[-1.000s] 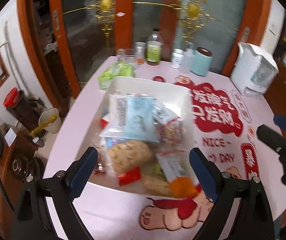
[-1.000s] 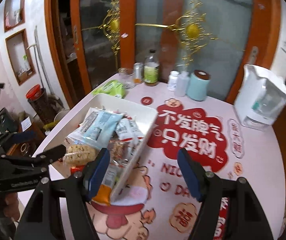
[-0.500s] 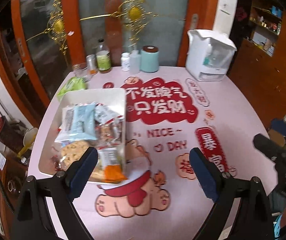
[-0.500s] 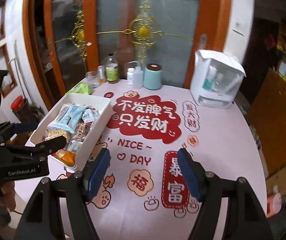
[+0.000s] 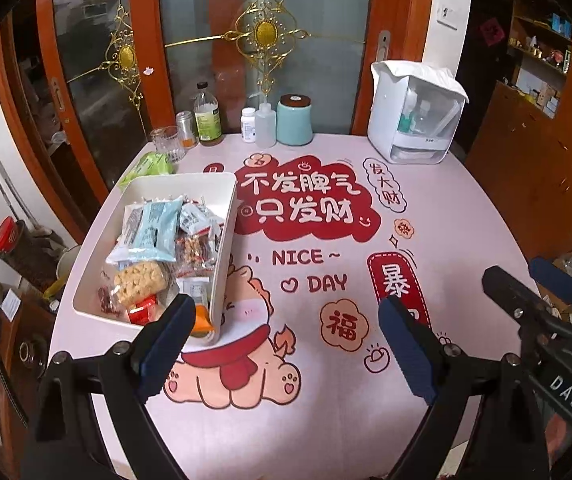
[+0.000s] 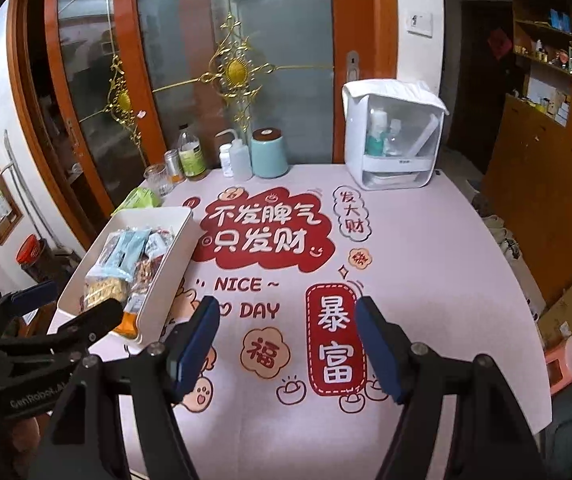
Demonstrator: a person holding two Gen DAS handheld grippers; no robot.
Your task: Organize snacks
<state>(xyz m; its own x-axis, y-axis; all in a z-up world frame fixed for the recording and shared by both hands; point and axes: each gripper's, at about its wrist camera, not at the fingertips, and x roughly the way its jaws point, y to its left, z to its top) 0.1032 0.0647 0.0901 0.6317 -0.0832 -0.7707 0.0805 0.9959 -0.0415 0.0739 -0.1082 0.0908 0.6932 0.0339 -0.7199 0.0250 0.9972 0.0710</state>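
Both tools hang over the pink surface [image 5: 465, 220], nothing gripped: left tool [image 5: 282, 344] spread wide at the bottom of its frame, right tool [image 6: 286, 344] parted and empty too. White tray [image 5: 226, 216] at centre left holds the snack packets [image 5: 154, 232], a puffed rice bar [image 5: 140, 288] nearest

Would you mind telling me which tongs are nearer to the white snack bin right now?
Left. The left tongs hover open at the white snack bin's near corner; the right tongs hover open over the bare printed mat, further right.
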